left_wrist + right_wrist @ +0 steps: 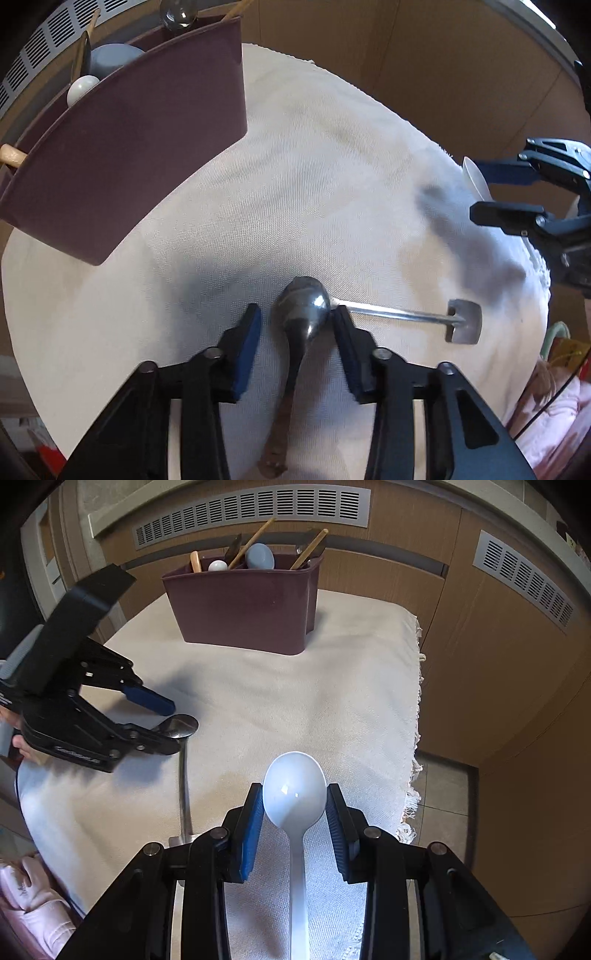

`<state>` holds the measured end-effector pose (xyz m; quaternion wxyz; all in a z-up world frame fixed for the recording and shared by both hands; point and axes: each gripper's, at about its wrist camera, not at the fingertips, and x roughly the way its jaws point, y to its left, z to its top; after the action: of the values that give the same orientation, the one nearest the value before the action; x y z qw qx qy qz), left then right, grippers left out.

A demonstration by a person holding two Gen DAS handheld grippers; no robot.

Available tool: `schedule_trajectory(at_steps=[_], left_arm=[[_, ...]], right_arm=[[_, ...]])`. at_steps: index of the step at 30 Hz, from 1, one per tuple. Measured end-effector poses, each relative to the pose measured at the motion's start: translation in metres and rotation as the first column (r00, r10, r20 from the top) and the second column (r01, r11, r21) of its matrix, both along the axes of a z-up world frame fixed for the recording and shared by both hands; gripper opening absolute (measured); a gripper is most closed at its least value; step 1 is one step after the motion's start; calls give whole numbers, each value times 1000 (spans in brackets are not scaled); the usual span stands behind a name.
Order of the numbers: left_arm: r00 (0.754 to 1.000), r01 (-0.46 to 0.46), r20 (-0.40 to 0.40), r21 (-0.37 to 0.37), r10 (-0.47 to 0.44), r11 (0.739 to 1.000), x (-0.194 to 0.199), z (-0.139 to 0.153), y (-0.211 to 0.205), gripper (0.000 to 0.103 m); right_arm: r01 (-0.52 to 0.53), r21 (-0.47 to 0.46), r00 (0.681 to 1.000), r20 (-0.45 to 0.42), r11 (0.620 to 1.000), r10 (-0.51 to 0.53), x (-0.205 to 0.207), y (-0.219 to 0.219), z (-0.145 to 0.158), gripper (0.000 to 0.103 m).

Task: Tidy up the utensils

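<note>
A dark metal spoon [304,306] lies on the white cloth [332,184], its bowl between the pads of my open left gripper [295,317], handle running back under it. The right pad is at the bowl's edge; the left pad stands apart. A steel utensil with a flat end [463,320] lies to the right, its shaft running under that spoon. In the right wrist view a white plastic spoon [294,790] lies with its bowl between my right gripper's [294,805] pads, which touch or nearly touch its sides. The maroon utensil holder [243,605] stands at the back.
The holder holds wooden sticks [253,541], a grey spoon [260,555] and a white spoon [218,565]. The cloth's fringed right edge [415,738] drops to a tiled floor. Wooden cabinets with vents [251,509] stand behind. Pink fabric [29,886] lies at lower left.
</note>
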<state>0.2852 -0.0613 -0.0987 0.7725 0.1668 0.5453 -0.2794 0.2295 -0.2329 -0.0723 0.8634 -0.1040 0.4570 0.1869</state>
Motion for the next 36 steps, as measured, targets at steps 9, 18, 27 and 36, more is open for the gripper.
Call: schedule_trajectory(at_steps=[9,18,27,36], left_arm=[[969,-170,160,-111,186,979,-31,29,18,28],[853,-335,271,-368,445,867,-74,69,62,28],[769,-295,323,-587,552,754,-70,155,95,28],[636,-111,530,-656,561,746,-26,282,101,28]], right_arm=[[-8,80,999,45,997,5,-6,7,14,31],[-34,133,996,89,991,22,-14,32,27,31],[-115,218,947,318,969,41,-16,50,112,31],[-172,324,810,585,930,-53,37,61,247,31]])
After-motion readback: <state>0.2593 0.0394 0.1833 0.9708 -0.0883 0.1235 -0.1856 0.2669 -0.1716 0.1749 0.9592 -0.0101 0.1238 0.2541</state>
